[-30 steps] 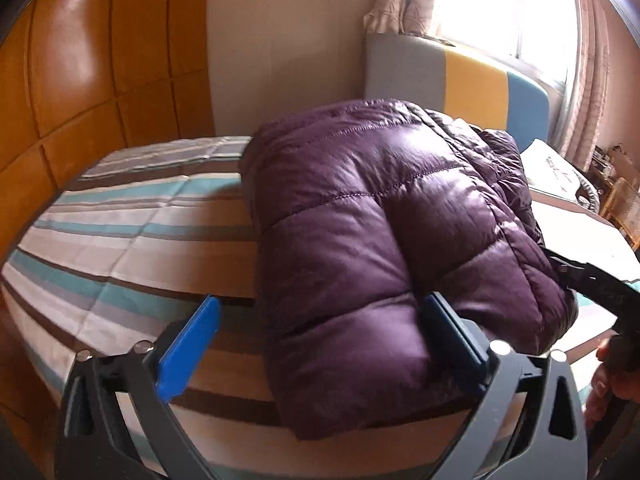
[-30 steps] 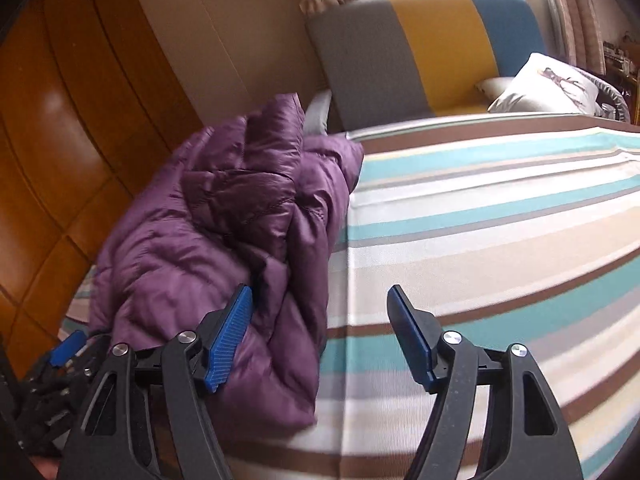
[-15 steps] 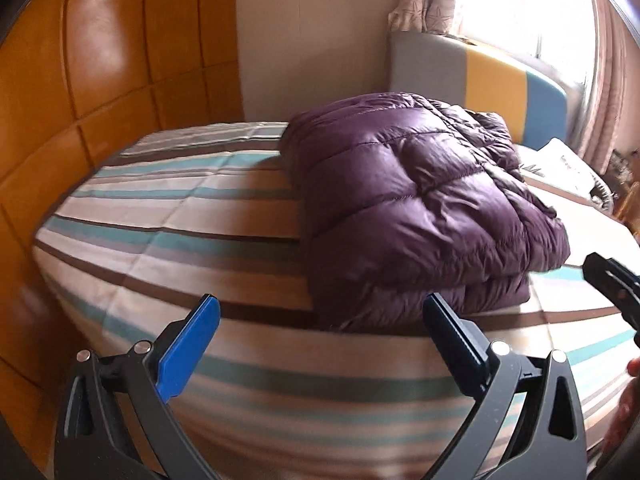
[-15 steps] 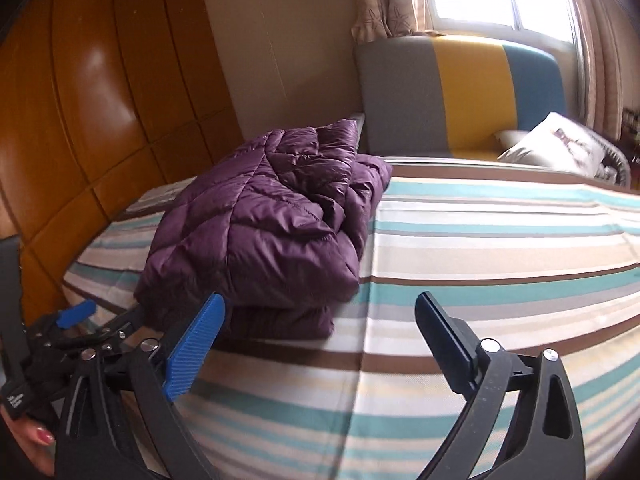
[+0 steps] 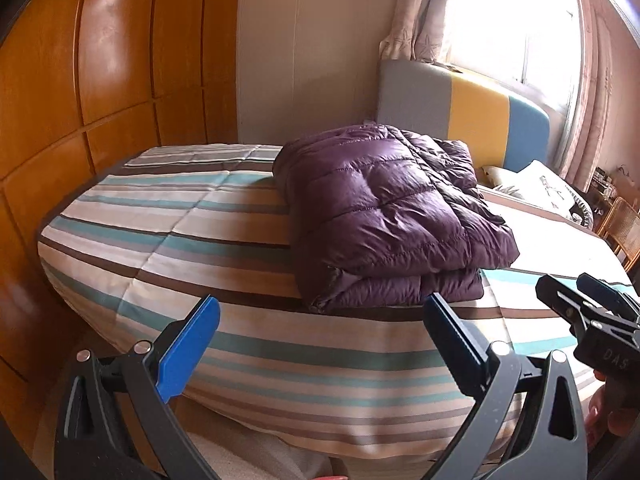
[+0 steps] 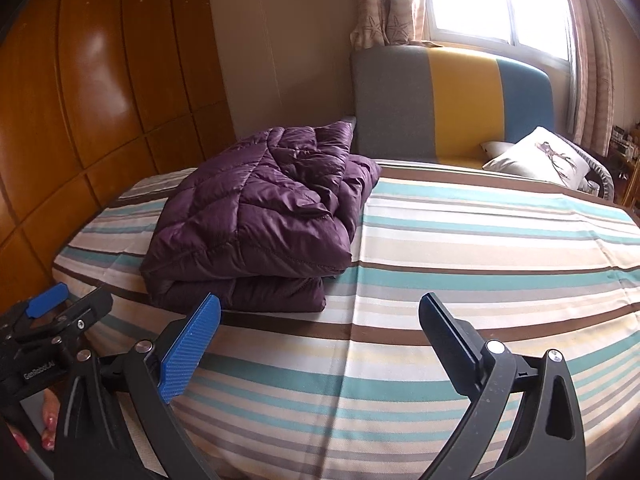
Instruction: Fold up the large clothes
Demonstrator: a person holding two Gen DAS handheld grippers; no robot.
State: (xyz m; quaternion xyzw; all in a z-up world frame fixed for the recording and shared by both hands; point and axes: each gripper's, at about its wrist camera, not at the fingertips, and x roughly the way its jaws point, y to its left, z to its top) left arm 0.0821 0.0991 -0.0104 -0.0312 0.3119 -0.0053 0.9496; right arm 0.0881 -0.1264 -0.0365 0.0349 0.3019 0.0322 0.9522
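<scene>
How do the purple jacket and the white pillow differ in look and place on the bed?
The purple jacket is dark, shiny and quilted; the white pillow is pale with a dark printed figure. The jacket lies folded in layers near the foot; the pillow leans at the headboard. Both rest on the bed, untouched.

- Deep purple quilted puffer jacket (image 5: 384, 216), glossy, stitched in puffy panels, centre of frame; paler lilac lining at its lower edge.
- Striped bed cover (image 5: 208, 236): bands of cream, teal, grey, beige and dark brown, across the middle and lower frame.
- Padded headboard (image 6: 452, 108) in three blocks: grey, mustard yellow, blue, upper right.
- Glossy orange-brown wooden wardrobe panels (image 5: 100, 60), left side.
- Plain beige wall (image 5: 304, 52), upper centre.
- Pale pinkish curtain (image 6: 384, 4) printed with starfish shapes, top of frame.
- White cushion (image 6: 540, 156) with a dark printed figure, right.
- Left gripper (image 5: 320, 332): black frame, bright blue ribbed pads.
- Right gripper (image 6: 320, 330): same black and blue.
</scene>
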